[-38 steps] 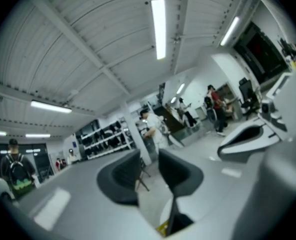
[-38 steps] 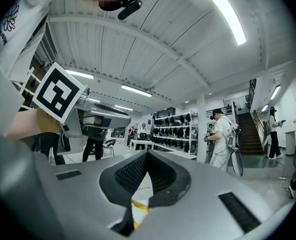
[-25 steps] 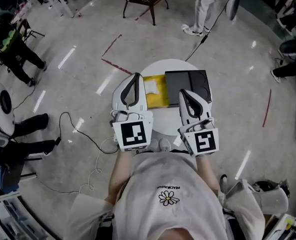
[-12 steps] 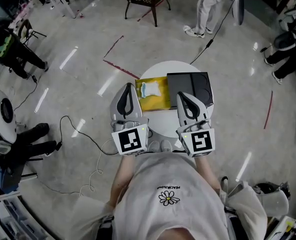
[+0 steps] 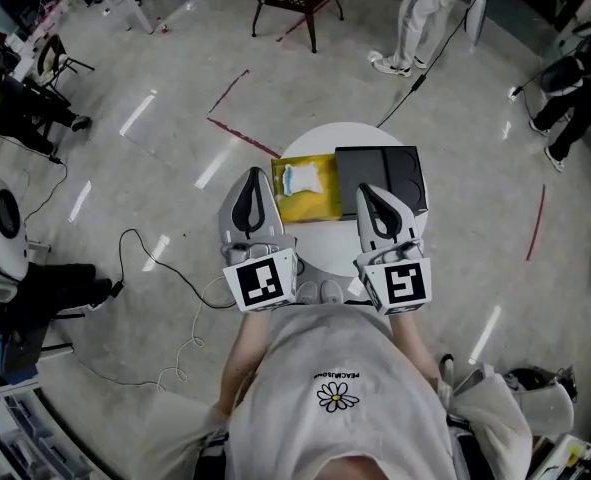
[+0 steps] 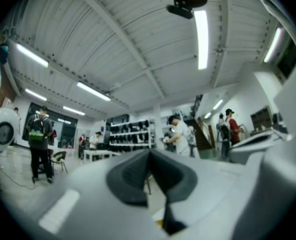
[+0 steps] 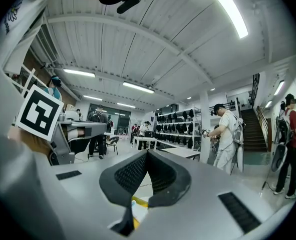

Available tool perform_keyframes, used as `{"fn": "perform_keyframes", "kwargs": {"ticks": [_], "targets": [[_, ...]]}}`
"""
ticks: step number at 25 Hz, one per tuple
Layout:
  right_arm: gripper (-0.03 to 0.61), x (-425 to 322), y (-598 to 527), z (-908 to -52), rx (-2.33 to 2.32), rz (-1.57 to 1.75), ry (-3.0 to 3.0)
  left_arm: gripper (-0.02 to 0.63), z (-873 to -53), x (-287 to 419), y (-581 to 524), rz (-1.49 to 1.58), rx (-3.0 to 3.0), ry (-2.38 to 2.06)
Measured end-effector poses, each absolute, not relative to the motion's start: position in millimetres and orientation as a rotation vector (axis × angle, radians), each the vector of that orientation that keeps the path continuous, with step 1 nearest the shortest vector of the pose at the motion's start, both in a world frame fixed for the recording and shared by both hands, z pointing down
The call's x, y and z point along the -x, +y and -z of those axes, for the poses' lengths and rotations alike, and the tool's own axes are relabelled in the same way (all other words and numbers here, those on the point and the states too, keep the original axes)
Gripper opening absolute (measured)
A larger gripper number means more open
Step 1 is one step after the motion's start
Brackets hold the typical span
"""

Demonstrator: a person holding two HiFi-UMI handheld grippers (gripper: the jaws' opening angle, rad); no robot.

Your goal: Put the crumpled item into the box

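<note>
Yellow surface (image 5: 320,202) holds the crumpled item (image 5: 300,178), just left of the black box (image 5: 380,173). Our left gripper (image 5: 254,176) and right gripper (image 5: 367,191) are closed, empty; arriving closed, we could shove it away.

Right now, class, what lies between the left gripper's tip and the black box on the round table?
In the head view, a yellow tray carrying the pale crumpled item lies between the left gripper and the black box.
</note>
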State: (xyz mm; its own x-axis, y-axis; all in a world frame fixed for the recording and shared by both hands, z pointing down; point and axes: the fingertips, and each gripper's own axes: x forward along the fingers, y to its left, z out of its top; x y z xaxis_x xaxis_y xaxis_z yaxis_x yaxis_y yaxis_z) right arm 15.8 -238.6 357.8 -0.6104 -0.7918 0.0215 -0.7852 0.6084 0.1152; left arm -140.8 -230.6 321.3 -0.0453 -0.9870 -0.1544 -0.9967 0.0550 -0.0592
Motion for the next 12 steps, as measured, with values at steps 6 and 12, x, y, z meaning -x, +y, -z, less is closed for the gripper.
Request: {"fn": "perform_keyframes", "kwargs": {"ticks": [6, 12], "targets": [[0.000, -14.5, -241.6, -358.5, -1.358, 0.139, -2.764, 0.002, -327.6, 138.4, -235.5, -0.044, 2.084, 2.157], [0.000, -12.7, -241.9, -363.3, -1.357, 0.134, -2.752, 0.002, -325.6, 140.2, -234.9, -0.068, 2.122, 2.118]]}}
